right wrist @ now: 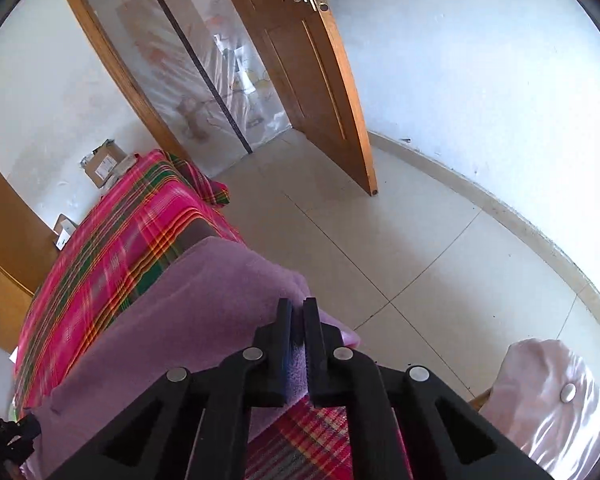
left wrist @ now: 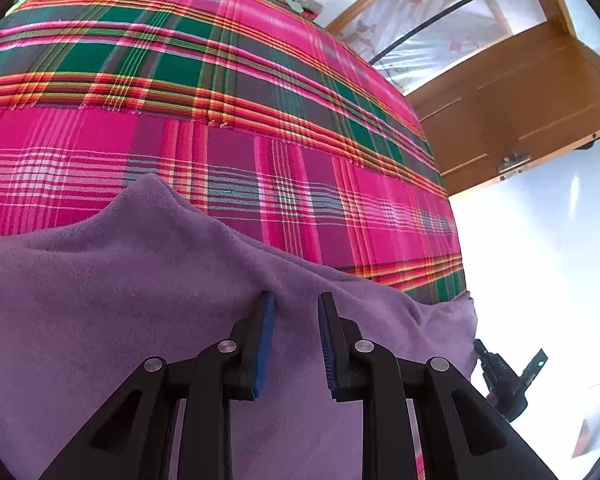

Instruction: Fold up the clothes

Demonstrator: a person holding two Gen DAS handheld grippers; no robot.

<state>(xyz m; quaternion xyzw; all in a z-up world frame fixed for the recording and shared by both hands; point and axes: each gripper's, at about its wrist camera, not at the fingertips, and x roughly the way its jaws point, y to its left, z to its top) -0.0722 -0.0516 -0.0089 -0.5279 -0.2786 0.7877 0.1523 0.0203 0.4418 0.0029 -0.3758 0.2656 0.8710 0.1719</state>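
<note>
Lifting the purple fleece garment (left wrist: 120, 288) off the plaid bed (left wrist: 220, 80).
Right gripper (right wrist: 298, 306) pinches its edge; left gripper (left wrist: 296, 300) fingers look spread around fabric — close them, then lift evenly.

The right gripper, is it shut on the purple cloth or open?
Shut on it. The right gripper has its jaws nearly together, with a fold of the purple cloth pinched between them, over the plaid bedspread.

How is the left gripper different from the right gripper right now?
The left gripper has a clear gap between its fingers, while the right gripper is pinched nearly together. The left one sits over the purple cloth without clamping it; the right one squeezes a fold of that cloth at its edge. Both are black with blue pads, and both are at the same purple cloth on the plaid bedspread.
</note>
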